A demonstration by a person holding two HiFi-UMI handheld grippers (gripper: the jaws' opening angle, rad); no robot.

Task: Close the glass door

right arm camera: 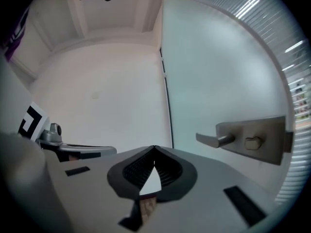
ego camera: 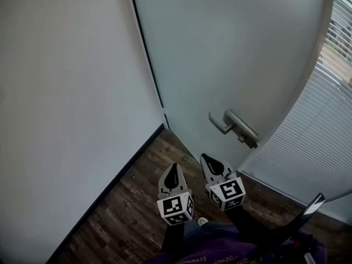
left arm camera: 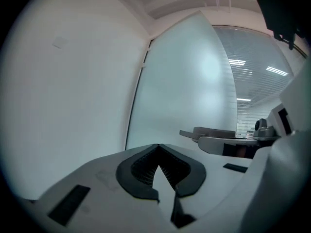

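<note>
The frosted glass door [ego camera: 231, 48] stands ajar. Its brushed-metal lever handle [ego camera: 234, 126] lies level, just ahead and right of the right gripper [ego camera: 210, 164] (the nearer one). The left gripper [ego camera: 173, 172] sits farther left of the handle. Both grippers' jaws are pressed together, holding nothing.

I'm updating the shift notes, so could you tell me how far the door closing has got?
Nothing looks done yet: the glass door looks open, its free edge meeting no frame. In hand: nothing; left tongs and right tongs are shut, empty, short of the lever handle. Left: moving the door shut.
</note>
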